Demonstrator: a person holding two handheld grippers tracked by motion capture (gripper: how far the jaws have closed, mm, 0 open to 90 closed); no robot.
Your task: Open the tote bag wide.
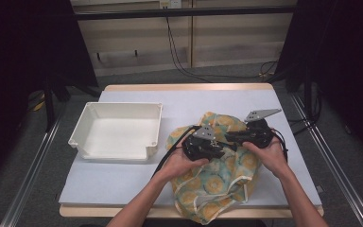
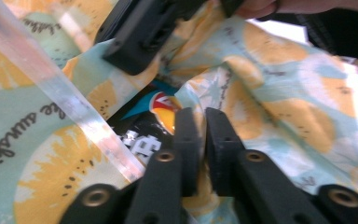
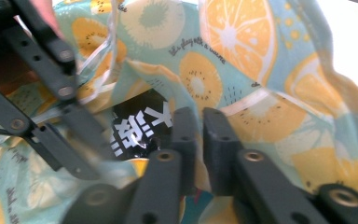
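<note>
Gripping a fruit-print cloth bag on the table, left gripper and right gripper both clamped on its fabric, black packet inside.

- High view: fixed above the person's side, faces forward and down; takes in the whole table, the white bin, the floor behind.
- Left gripper view: rides on the left gripper, looks along its jaws, very close to the printed cloth bag.
- Right gripper view: same setup on the right gripper, equally close (cloth nearly edge to edge).
- Shared: all three see the bag; both gripper views see the dark packet in its opening, and each catches the other gripper at its top.
</note>
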